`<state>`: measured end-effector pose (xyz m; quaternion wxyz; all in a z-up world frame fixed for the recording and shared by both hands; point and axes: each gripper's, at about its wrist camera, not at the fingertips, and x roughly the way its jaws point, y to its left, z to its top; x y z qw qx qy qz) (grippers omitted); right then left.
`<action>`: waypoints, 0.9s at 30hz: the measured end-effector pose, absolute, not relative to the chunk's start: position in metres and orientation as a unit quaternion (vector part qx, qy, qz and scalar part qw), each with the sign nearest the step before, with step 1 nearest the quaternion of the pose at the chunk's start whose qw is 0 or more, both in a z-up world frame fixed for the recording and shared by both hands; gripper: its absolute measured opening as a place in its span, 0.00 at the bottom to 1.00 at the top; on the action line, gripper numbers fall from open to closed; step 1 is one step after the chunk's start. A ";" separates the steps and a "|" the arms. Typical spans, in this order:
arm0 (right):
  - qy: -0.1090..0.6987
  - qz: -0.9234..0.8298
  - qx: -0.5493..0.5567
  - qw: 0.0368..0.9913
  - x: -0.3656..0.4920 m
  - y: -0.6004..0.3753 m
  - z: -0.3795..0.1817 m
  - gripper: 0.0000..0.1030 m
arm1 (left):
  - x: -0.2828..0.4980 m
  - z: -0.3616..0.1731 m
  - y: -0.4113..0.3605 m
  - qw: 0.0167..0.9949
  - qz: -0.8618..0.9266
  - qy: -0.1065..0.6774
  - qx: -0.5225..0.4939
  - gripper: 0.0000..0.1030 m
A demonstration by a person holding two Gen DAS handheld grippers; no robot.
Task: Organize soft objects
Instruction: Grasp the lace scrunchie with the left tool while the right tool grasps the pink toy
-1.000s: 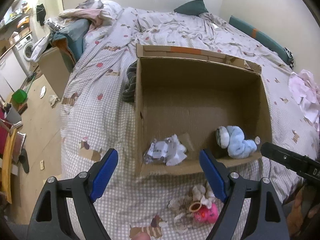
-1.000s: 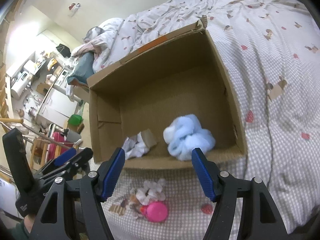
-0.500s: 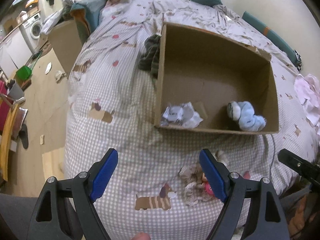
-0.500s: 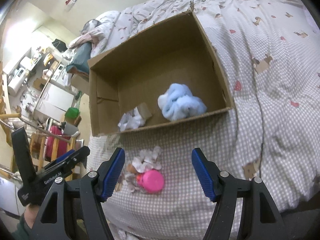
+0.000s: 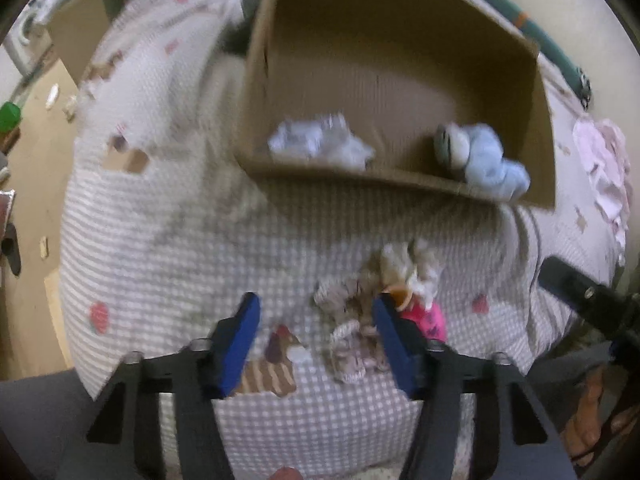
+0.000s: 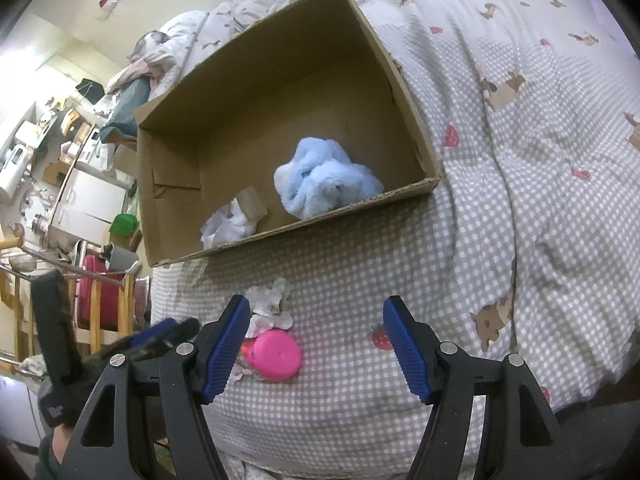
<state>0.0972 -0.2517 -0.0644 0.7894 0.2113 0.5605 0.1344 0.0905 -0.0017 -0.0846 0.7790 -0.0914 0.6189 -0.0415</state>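
Item: pink-and-cream toy clump (image 6: 272, 344) on bed (image 6: 500, 208), short of cardboard box (image 6: 404, 84); I read it as just ahead of my left gripper (image 5: 316, 344), by its right finger, and fwd-left of my right gripper (image 6: 316, 348), so left is nearer; no clear long axis. Both grippers wide, holding nothing. Materials: glossy pink cup shape w/ ragged cream fabric and rope-like loops; fluffy blue plush (image 6: 324, 180) and crumpled white cloth (image 6: 228, 226) already in box, corrugated walls.
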 end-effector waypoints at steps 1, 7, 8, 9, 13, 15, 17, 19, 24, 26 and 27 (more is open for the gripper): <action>0.562 0.135 0.212 0.788 0.099 -0.251 -0.066 0.71 | 0.091 -0.091 -0.004 0.771 -0.042 0.630 -0.090 0.41; 0.566 0.134 0.211 0.786 0.099 -0.249 -0.068 0.71 | 0.098 -0.127 -0.018 0.725 -0.067 0.678 -0.106 0.36; 0.567 0.133 0.209 0.786 0.099 -0.249 -0.069 0.71 | 0.100 -0.128 -0.019 0.725 -0.066 0.678 -0.100 0.21; 0.568 0.131 0.208 0.785 0.099 -0.249 -0.070 0.71 | 0.101 -0.129 -0.020 0.725 -0.065 0.679 -0.098 0.08; 0.572 0.128 0.211 0.782 0.101 -0.250 -0.072 0.71 | 0.096 -0.124 -0.014 0.716 -0.070 0.685 -0.116 0.08; 0.575 0.130 0.211 0.780 0.102 -0.248 -0.074 0.71 | 0.090 -0.116 -0.009 0.719 -0.072 0.682 -0.117 0.07; 0.581 0.137 0.212 0.774 0.103 -0.245 -0.077 0.71 | 0.082 -0.100 -0.003 0.729 -0.071 0.672 -0.114 0.07; 0.589 0.149 0.210 0.766 0.104 -0.238 -0.081 0.71 | 0.076 -0.085 0.004 0.740 -0.066 0.660 -0.108 0.07; 0.617 0.183 0.197 0.740 0.107 -0.211 -0.094 0.71 | 0.066 -0.056 0.022 0.768 -0.035 0.630 -0.108 0.07; 0.632 0.193 0.183 0.728 0.105 -0.197 -0.102 0.71 | 0.066 -0.051 0.027 0.781 -0.015 0.617 -0.095 0.07; 0.639 0.196 0.170 0.724 0.105 -0.189 -0.106 0.71 | 0.066 -0.050 0.029 0.784 -0.008 0.613 -0.092 0.07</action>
